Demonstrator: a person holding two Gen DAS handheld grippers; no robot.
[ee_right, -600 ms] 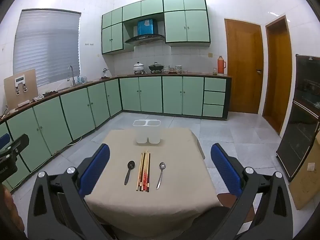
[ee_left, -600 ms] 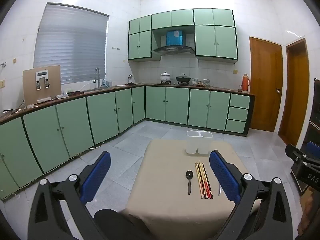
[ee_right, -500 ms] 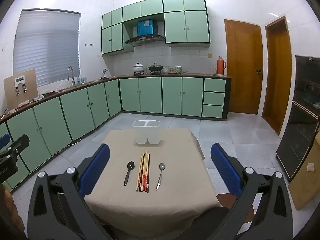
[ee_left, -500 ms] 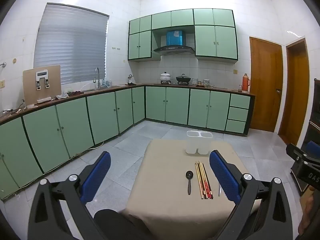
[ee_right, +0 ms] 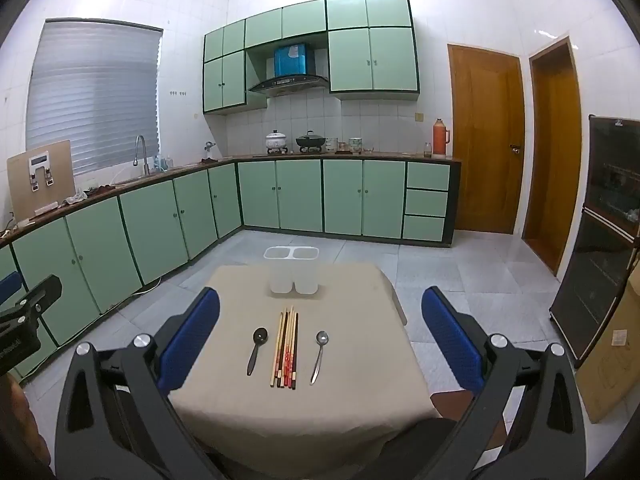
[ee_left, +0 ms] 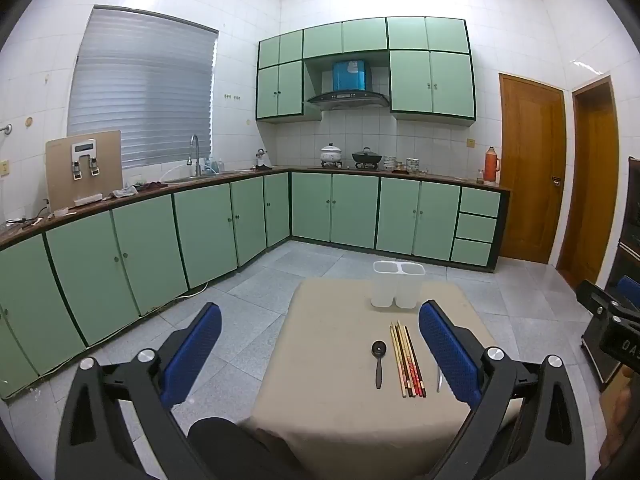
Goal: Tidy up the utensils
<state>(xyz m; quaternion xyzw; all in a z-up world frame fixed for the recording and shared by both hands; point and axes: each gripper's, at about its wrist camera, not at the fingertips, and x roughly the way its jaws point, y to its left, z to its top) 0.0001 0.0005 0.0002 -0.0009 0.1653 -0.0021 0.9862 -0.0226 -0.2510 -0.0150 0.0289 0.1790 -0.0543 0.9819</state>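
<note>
- White tiled walls, grey tiled floor
- Green cabinets along two walls
- Window blind shut
- Two wooden doors

Bright even indoor light, daylight through the blinds, sharp focus, strong fisheye bending (dark corners)

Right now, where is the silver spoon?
In the right wrist view, the silver spoon lies on the table, just right of the chopsticks.
</note>
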